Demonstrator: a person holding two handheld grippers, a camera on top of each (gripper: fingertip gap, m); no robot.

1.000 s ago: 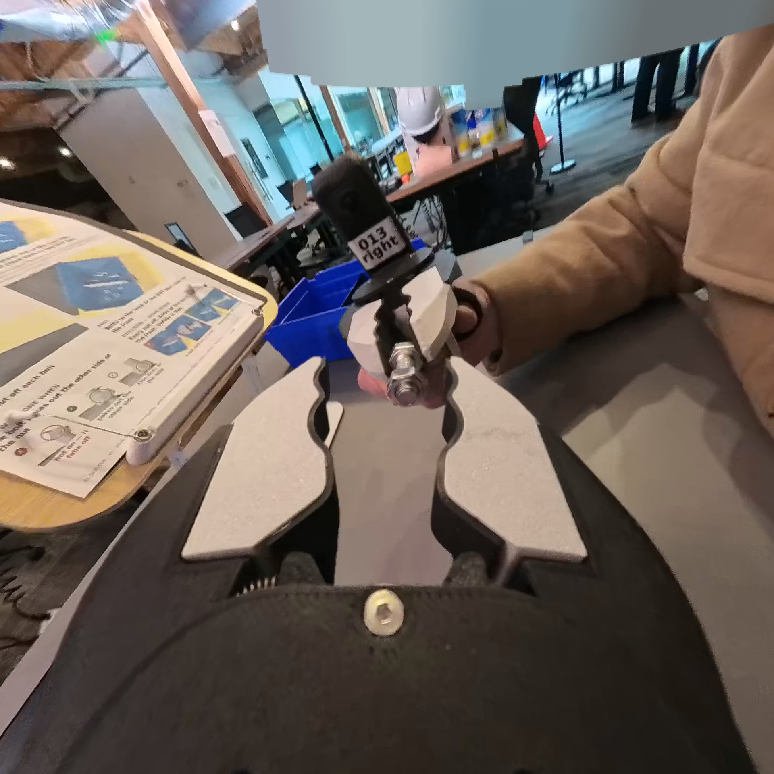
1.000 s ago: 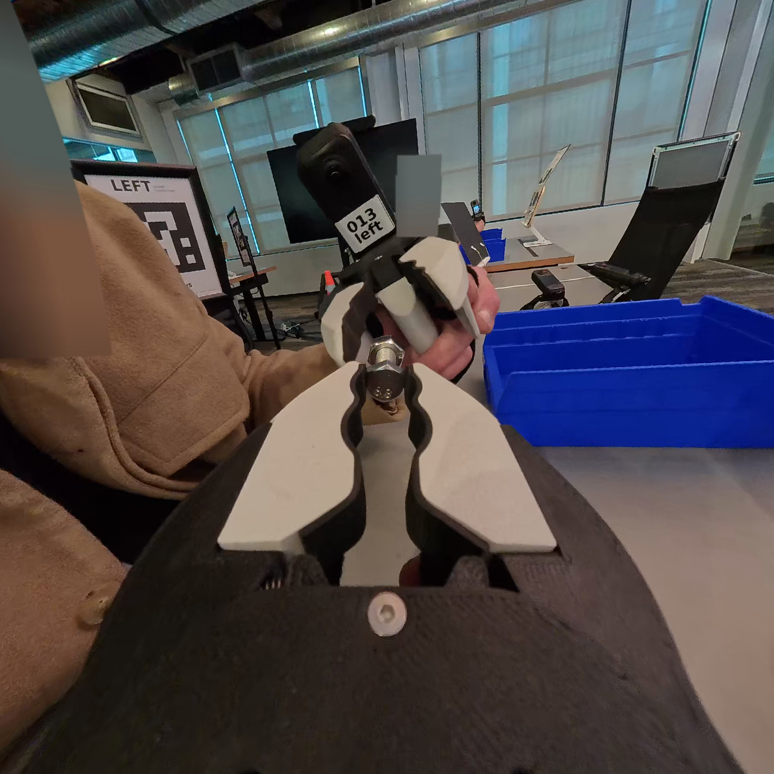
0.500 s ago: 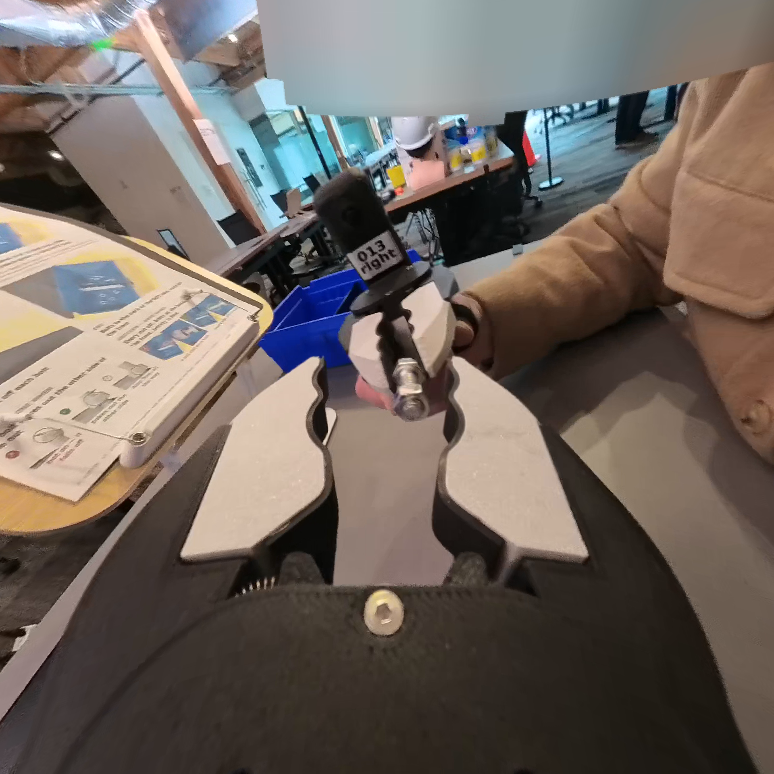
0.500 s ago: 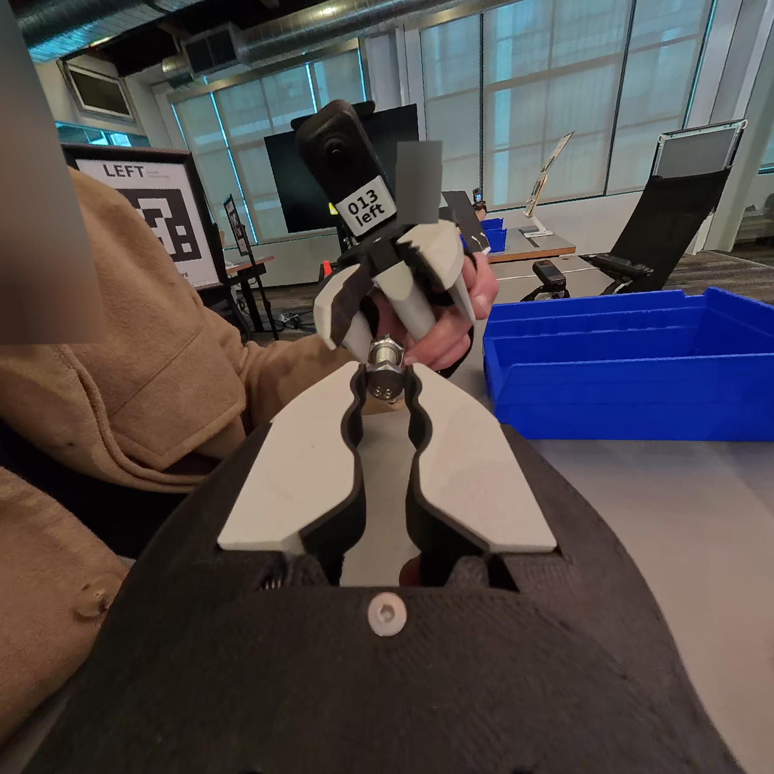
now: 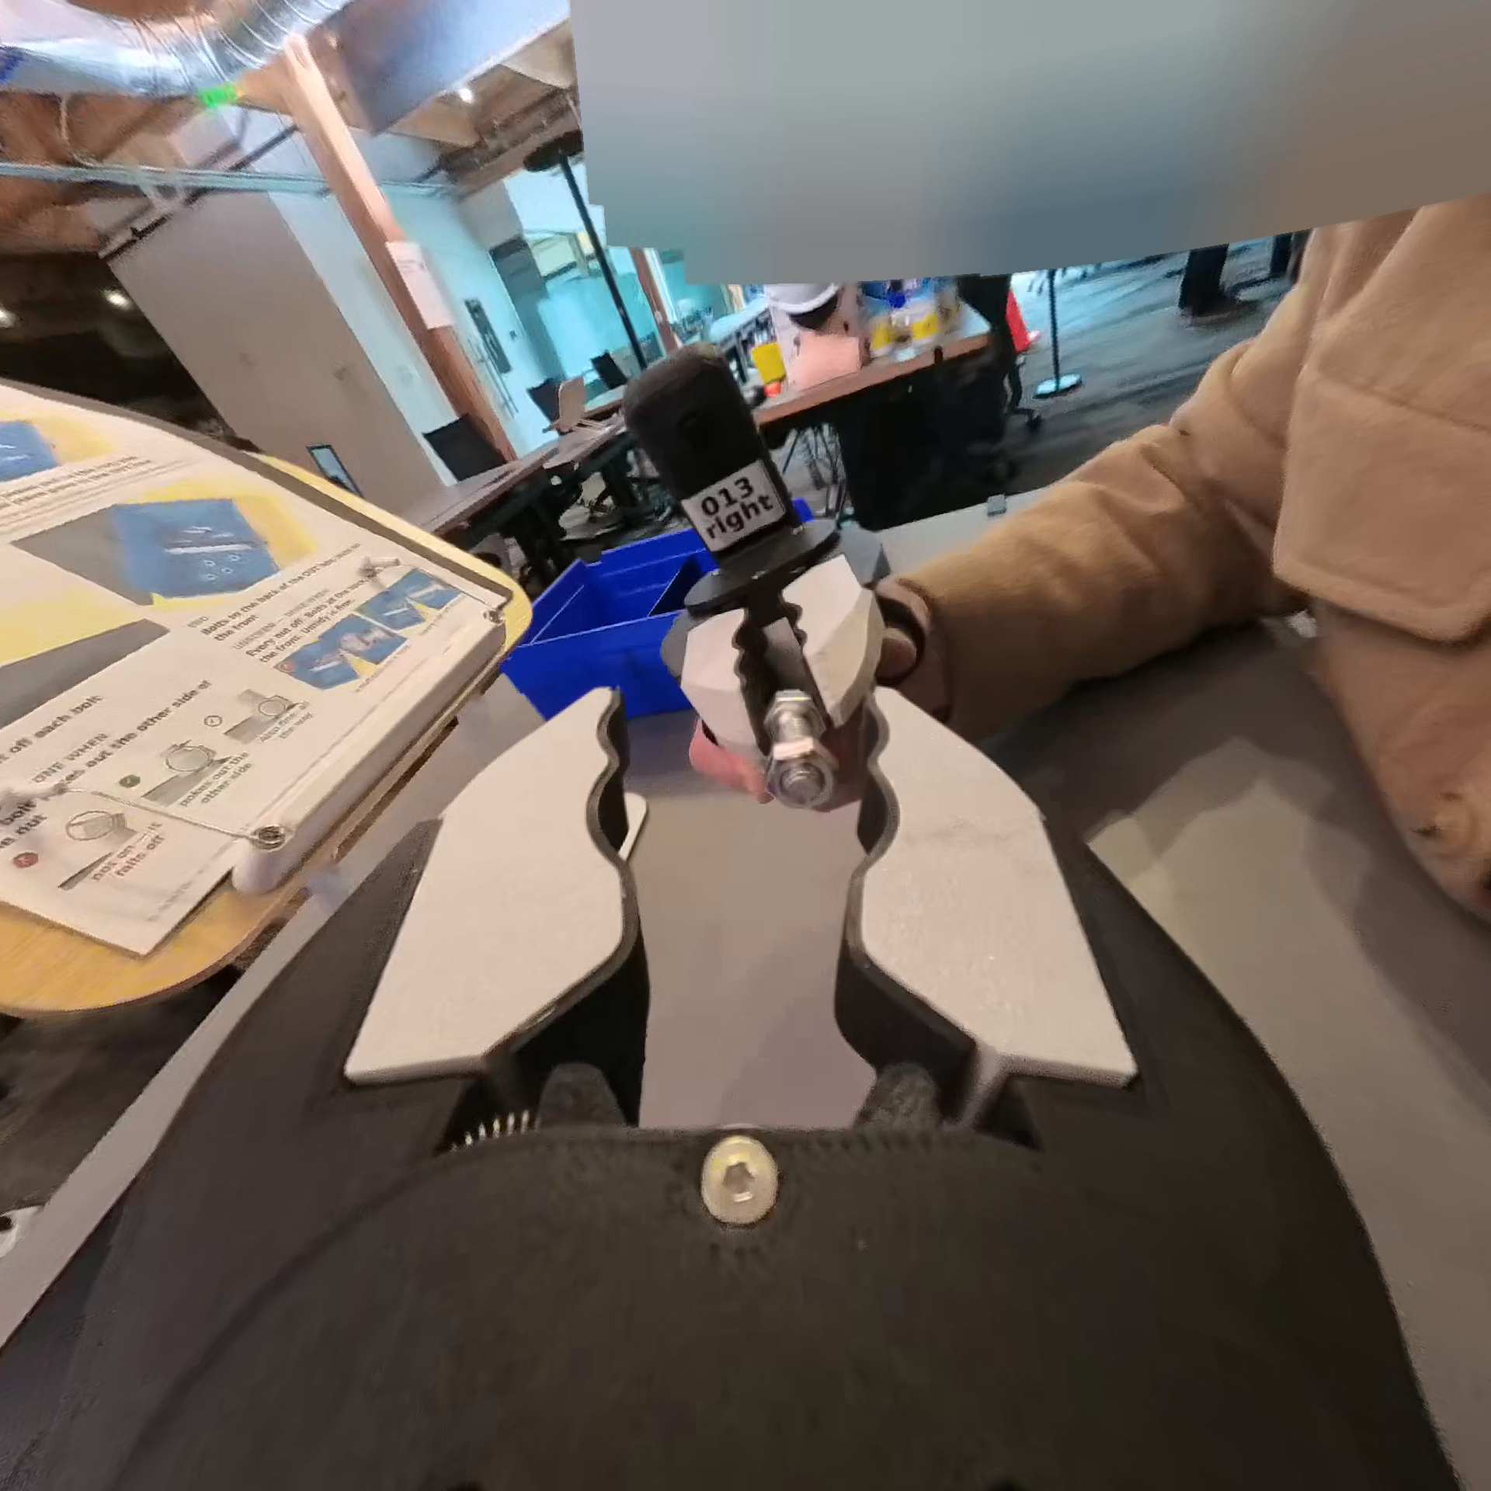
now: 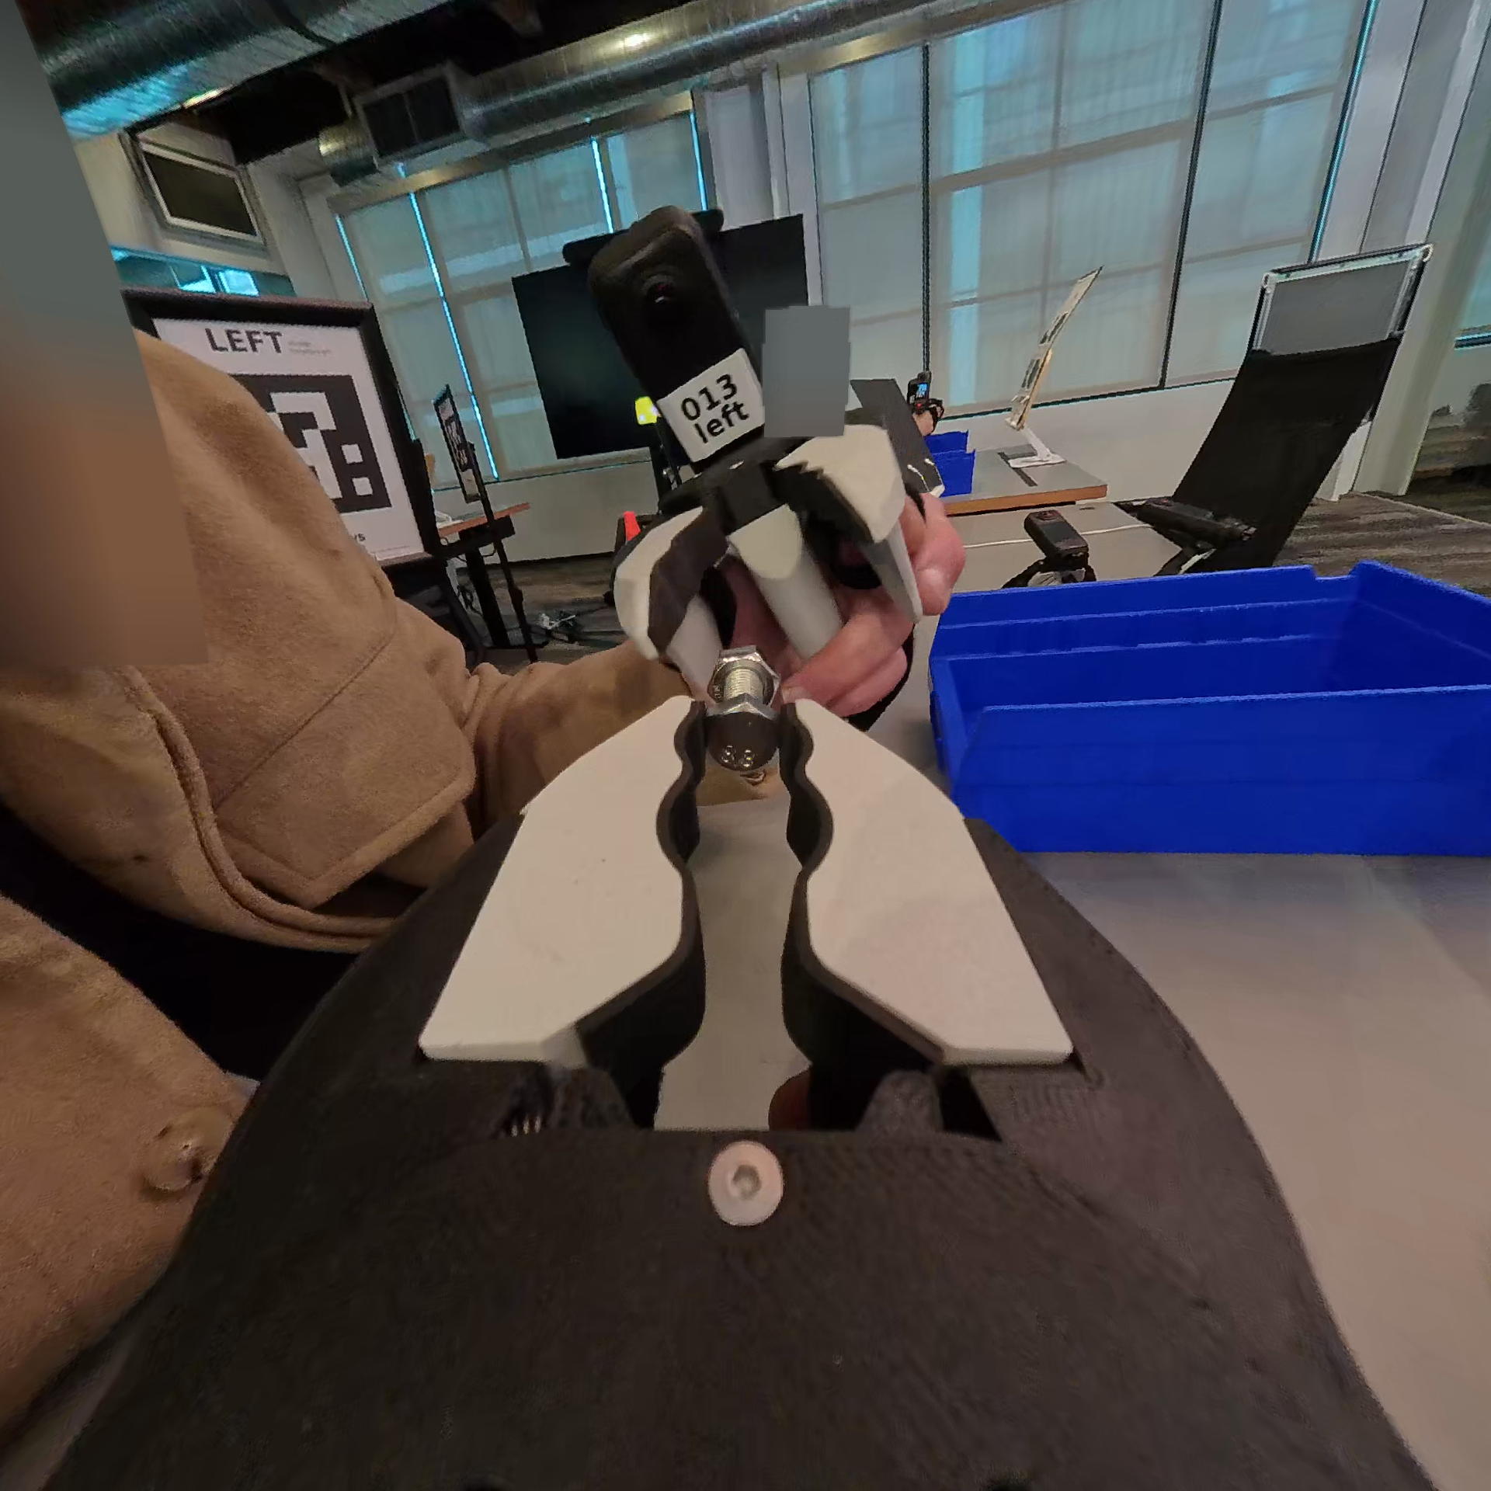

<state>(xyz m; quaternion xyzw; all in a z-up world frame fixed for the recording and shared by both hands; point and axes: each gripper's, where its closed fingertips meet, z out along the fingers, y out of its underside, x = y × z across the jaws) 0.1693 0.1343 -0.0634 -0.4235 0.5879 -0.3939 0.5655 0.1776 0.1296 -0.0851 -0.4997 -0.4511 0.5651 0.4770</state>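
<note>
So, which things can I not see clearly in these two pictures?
- Left wrist view: the bolt's head, hidden inside the right tool.
- Right wrist view: whether the left tool touches the nut; they overlap.
- Both views: the blue bin's floor, hidden by its walls.

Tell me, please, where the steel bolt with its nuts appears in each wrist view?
Left wrist view: bolt above centre, its threaded end towards the camera.
Right wrist view: bolt above centre, its head clamped at the near jaws' tips.
Shared landmark: blue bin on the grey table.
</note>
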